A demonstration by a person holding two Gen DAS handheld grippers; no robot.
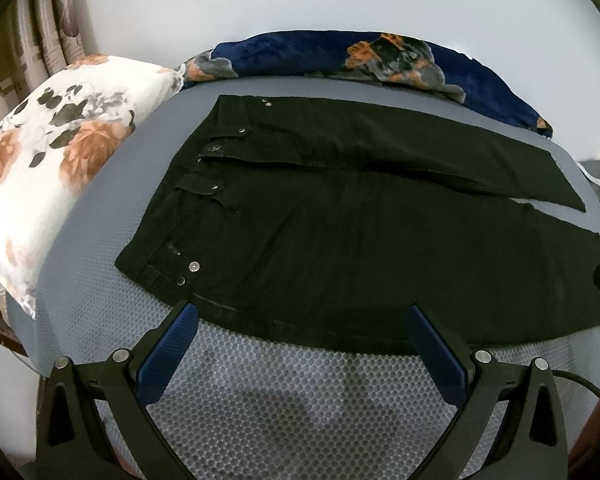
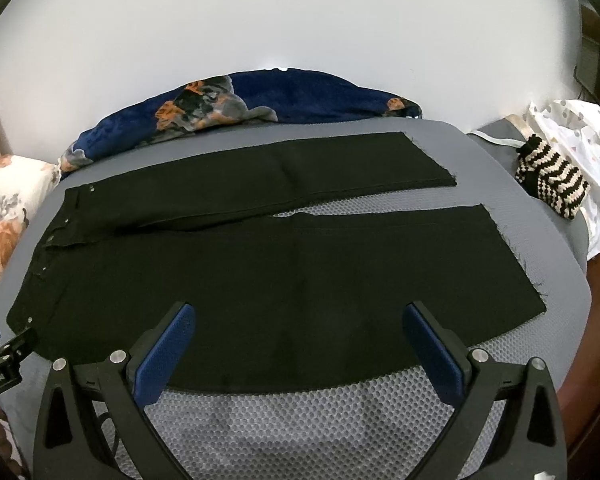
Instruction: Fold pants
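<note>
A floral pillow [image 1: 56,152] lay at the left of the bed [image 1: 260,400]. Black pants [image 1: 340,232] lay flat on its grey mesh cover, waistband leftward, legs slightly parted. The left tool [image 1: 302,320] gaped wide at the near hem; the right tool [image 2: 300,318] gaped wide, empty, over the nearer leg. A striped knit item [image 2: 552,180] sat far right.

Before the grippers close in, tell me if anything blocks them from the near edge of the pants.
Nothing visible does. The left gripper and right gripper are both open, at the near edge of the black pants, with only bare grey mesh mattress beneath them.
</note>
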